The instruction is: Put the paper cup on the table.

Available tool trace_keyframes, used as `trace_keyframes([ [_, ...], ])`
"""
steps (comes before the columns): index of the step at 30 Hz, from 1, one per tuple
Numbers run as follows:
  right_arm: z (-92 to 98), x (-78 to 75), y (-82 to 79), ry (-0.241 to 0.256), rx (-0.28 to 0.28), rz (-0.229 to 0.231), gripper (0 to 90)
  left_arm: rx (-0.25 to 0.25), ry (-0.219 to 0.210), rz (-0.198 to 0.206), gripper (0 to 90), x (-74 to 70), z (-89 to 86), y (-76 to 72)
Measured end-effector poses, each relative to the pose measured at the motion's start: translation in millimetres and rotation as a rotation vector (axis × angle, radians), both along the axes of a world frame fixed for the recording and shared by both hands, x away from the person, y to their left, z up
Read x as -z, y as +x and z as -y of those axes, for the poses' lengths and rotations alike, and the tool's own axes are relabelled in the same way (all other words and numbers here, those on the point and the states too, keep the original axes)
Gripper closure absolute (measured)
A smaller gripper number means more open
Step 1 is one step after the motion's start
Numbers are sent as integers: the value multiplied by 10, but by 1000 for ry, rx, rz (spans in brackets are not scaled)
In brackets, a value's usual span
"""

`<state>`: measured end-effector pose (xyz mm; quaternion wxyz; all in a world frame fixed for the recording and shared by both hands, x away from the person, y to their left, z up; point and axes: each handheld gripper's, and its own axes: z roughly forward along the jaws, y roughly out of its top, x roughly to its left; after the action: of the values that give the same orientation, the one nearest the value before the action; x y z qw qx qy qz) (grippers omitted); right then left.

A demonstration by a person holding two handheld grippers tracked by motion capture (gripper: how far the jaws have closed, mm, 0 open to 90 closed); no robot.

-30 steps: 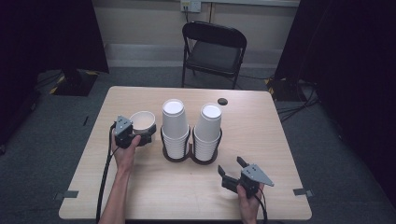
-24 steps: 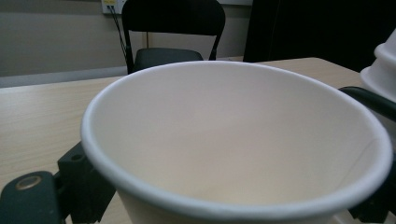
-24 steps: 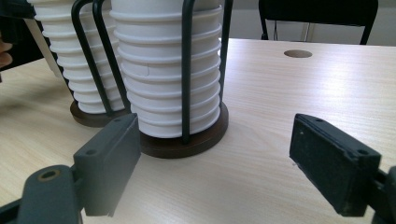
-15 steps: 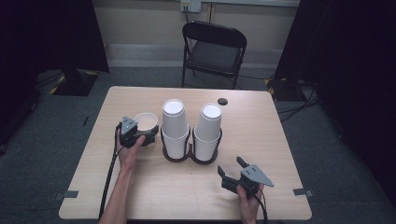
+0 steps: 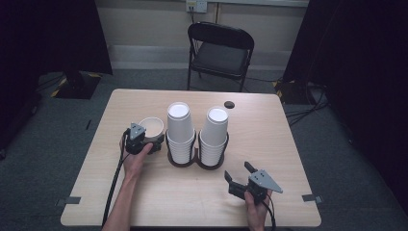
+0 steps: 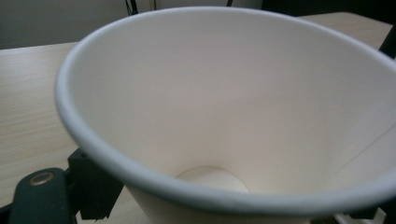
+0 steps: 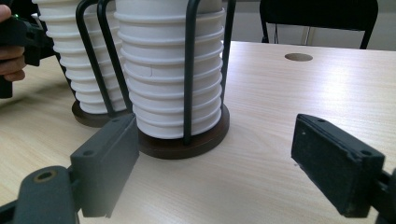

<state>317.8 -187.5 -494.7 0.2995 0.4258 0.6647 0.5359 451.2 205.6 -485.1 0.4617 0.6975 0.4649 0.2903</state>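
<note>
A: High view first. Where's the cup relative to the cup holder [image 5: 197,161]?

B: Loose paper cup [image 5: 151,128] sits just left of the holder's left stack [image 5: 180,130], mouth up. Left gripper [image 5: 155,145] is clamped on its near side. The gripper body and the hand [image 5: 134,156] cover the cup's lower wall, so I can't tell if the base is on the table [image 5: 115,115] or lifted.

A: Right side?

B: Right gripper [image 5: 237,176] is in front of the holder and a bit right of the right stack [image 5: 214,137], apart from it, jaws spread, nothing between them.

A: Left gripper view?

B: The cup [image 6: 233,102] takes up nearly the whole frame, looking down into it. Rim is cut off at the right and bottom edges. One jaw is partly visible at lower left against the outer wall; the other is hidden behind the cup. The holder isn't readable here.

A: Right gripper view?

B: Gripper [image 7: 215,156] wide open, both pads clear. The right stack [image 7: 170,70] stands dead ahead inside the holder's [image 7: 187,142] wire ribs; stack tops are cropped by the frame. Left stack [image 7: 79,60] is behind it, partly hidden. The left hand's fingers [image 7: 11,56] are cut off at the far left edge.
</note>
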Motion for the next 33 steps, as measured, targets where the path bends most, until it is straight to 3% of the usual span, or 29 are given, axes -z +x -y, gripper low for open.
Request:
trace_keyframes([
  [1, 0, 0, 0, 0, 0, 0, 146, 4, 24, -6, 141, -1, 5, -6],
  [3, -1, 1, 1, 1, -2, 1, 145, 1, 15, -7, 143, 9, 15, -4],
  [8, -5, -2, 0, -2, -1, -5, 145, -17, 12, -68, 156, 76, 25, -2],
  [10, -5, -2, 2, -2, -6, -7, 146, -21, 36, -89, 156, 106, 26, -7],
  [20, -3, 0, 0, -4, -2, 1, 146, -24, 26, -100, 155, 110, -12, -79],
  [27, -5, -1, 0, -2, -1, -3, 146, 1, 39, -98, 155, 105, -26, -144],
  [29, -5, -1, 0, -2, -1, -4, 146, 2, 14, -91, 156, 106, -46, -186],
  [33, -2, 0, 1, -1, -3, -1, 146, 9, 49, -73, 155, 87, -47, -240],
])
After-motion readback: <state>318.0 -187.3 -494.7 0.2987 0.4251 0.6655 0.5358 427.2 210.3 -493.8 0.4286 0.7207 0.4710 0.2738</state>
